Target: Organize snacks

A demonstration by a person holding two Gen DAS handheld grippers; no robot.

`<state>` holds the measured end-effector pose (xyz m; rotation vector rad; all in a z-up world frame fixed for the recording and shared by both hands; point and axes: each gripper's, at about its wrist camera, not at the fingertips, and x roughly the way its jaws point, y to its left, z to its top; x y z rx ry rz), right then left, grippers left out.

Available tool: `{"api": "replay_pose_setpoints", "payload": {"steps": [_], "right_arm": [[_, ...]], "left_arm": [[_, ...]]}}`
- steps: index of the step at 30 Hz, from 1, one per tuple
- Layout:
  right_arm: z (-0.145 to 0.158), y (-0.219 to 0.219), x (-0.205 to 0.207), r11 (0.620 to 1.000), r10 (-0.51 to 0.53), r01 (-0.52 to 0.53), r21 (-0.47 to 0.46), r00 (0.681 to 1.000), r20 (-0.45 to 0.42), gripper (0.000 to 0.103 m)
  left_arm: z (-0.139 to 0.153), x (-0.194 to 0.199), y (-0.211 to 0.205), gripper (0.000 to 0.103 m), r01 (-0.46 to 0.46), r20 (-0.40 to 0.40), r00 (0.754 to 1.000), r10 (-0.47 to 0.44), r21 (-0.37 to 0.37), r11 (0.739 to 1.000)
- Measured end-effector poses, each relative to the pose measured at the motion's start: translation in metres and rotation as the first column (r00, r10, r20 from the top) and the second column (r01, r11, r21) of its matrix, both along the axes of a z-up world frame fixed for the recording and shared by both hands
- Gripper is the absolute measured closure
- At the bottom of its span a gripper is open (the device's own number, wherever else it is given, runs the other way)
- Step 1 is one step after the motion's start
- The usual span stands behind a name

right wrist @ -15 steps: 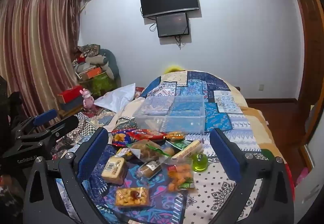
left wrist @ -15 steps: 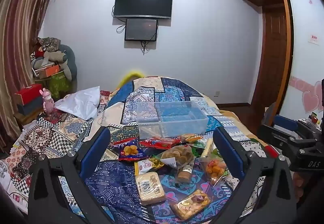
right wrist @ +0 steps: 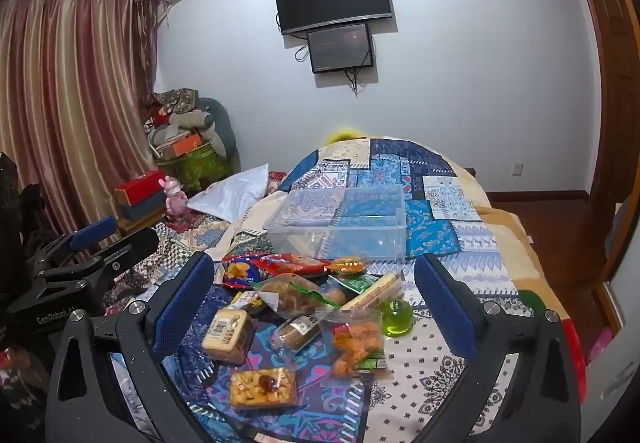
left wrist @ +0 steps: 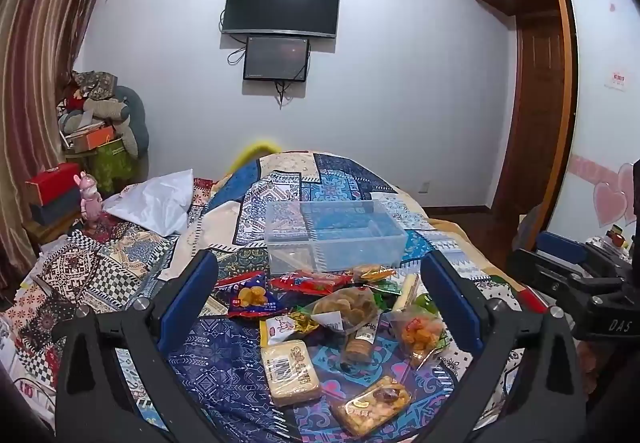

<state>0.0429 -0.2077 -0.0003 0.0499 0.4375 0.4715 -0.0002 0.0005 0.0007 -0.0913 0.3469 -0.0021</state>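
Observation:
Several wrapped snacks lie in a pile on the patterned bedspread: a beige cake pack (left wrist: pixel 290 371), a nut bar (left wrist: pixel 374 409), a red packet (left wrist: pixel 312 281) and an orange crisps bag (right wrist: pixel 356 347). A green jelly cup (right wrist: pixel 396 317) sits at the pile's right. A clear plastic bin (left wrist: pixel 334 235) stands empty just behind the pile, and also shows in the right wrist view (right wrist: pixel 340 221). My left gripper (left wrist: pixel 318 303) is open above the pile. My right gripper (right wrist: pixel 314 299) is open above it too. Both hold nothing.
A white pillow (left wrist: pixel 154 205) and a pink toy (left wrist: pixel 90 195) lie at the bed's left. Boxes and bedding are stacked in the far left corner (left wrist: pixel 100 123). A wooden door (left wrist: pixel 536 115) is at the right. The other gripper (right wrist: pixel 80 263) shows at the left edge.

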Motion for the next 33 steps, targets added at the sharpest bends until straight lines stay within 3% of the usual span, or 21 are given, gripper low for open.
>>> {"api": "replay_pose_setpoints", "payload": {"steps": [33], "right_arm": [[0.0042,-0.0009,-0.0007,1.000,0.001,-0.001,-0.004,1.000,0.003,0.003]], "left_arm": [[-0.0029,0.0030,-0.0027,0.000,0.001,0.004,1.000,-0.001,-0.003,1.000]]}}
